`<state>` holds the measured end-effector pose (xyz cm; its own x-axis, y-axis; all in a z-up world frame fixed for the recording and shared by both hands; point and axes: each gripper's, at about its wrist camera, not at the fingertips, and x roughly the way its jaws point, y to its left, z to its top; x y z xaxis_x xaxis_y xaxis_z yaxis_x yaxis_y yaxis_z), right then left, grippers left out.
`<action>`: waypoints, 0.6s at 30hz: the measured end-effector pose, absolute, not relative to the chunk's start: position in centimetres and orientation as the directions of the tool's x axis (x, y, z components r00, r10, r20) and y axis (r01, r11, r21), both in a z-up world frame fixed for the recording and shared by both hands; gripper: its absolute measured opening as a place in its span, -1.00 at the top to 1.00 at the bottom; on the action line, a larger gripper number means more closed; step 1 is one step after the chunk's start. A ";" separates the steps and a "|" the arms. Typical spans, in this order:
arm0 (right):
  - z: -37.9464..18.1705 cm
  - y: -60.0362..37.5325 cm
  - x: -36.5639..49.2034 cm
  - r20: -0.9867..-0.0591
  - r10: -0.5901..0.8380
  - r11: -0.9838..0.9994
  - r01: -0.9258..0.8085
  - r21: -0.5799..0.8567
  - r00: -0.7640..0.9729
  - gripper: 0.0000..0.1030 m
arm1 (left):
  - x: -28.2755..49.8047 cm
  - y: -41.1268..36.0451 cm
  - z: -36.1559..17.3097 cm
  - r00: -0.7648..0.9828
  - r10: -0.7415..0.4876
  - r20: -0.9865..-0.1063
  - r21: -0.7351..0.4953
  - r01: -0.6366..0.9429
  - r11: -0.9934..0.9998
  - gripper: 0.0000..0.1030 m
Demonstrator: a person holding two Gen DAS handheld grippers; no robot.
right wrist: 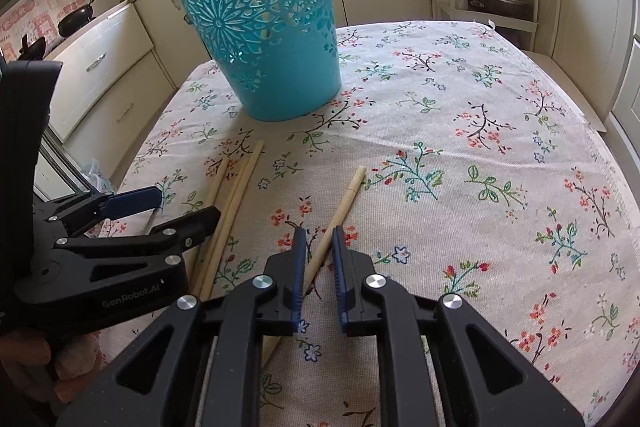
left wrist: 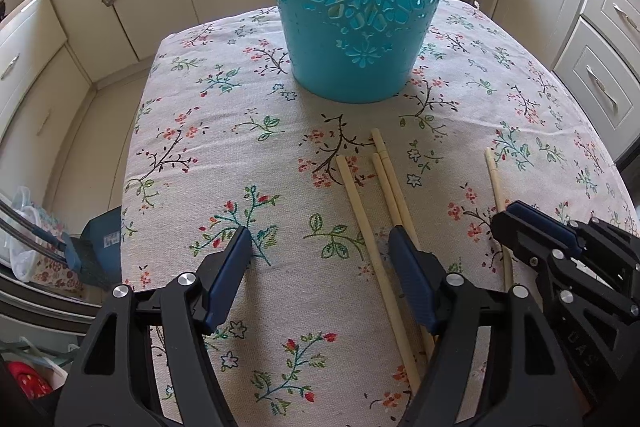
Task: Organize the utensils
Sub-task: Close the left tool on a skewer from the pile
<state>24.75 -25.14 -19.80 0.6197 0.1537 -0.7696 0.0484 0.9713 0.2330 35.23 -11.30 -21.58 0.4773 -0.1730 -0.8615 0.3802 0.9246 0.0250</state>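
Jaws of the right gripper (right wrist: 319,239) stand almost shut around a single pale chopstick (right wrist: 345,202), which runs slantwise between the blue ribbed pads; a sliver of gap shows on either side, so whether they truly pinch it I cannot tell. Jaws of the left gripper (left wrist: 320,233) stand wide and hold nothing, poised low over the tabletop (left wrist: 224,131).

Three more chopsticks (left wrist: 384,183) lie close together just ahead of and under the left gripper's right-hand jaw, pointing away toward the teal basket (left wrist: 360,7), which stands upright beyond both sets of jaws. One stick end pokes above the basket's far rim in the right wrist view, so some sorting seems already done.

The step in hand looks like picking up the lone chopstick. Next it calls for a firm squeeze, a lift clear of the cloth, and a tilt toward upright so the stick drops into the basket's open mouth.

The chopsticks are slender, smooth, light wood or bamboo and likely to roll or pivot in a loose grip. The basket is rigid plastic, tapered, pierced with flower cutouts. A woven floral cloth, slightly wrinkled, covers the tabletop.
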 end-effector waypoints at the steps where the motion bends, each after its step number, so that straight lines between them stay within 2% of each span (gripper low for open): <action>1: -19.8 -25.1 24.9 -0.773 0.147 0.975 0.043 0.220 0.618 0.73 | 35.2 -11.4 -21.6 0.477 -0.174 -0.861 0.025 0.383 0.924 -0.27; 4: -19.7 -25.2 25.6 -0.781 0.136 0.979 0.039 0.200 0.610 0.73 | 35.2 -11.4 -21.5 0.476 -0.179 -0.861 0.022 0.387 0.922 -0.23; 6: -19.8 -25.3 26.0 -0.786 0.134 0.981 0.030 0.191 0.604 0.76 | 35.1 -11.5 -21.5 0.477 -0.188 -0.859 0.020 0.399 0.917 -0.13; 9: -19.7 -25.1 26.3 -0.800 0.145 0.988 -0.037 0.152 0.583 0.77 | 34.7 -12.0 -21.3 0.478 -0.218 -0.851 0.015 0.436 0.900 0.26; 11: -19.6 -25.0 26.3 -0.810 0.157 0.988 -0.091 0.129 0.565 0.78 | 34.5 -12.6 -21.2 0.472 -0.244 -0.847 0.012 0.475 0.880 0.76; 12: -19.5 -25.1 26.2 -0.815 0.164 0.986 -0.115 0.119 0.556 0.78 | 34.4 -12.8 -21.2 0.462 -0.265 -0.847 0.000 0.498 0.867 0.84; 14: -19.5 -25.5 25.9 -0.821 0.172 0.984 -0.138 0.115 0.545 0.78 | 34.4 -12.9 -21.2 0.456 -0.273 -0.847 -0.001 0.512 0.859 0.90; 18: -19.8 -26.9 25.8 -0.808 0.178 0.984 -0.079 0.162 0.562 0.77 | 34.3 -13.1 -21.1 0.450 -0.276 -0.849 0.001 0.524 0.852 0.90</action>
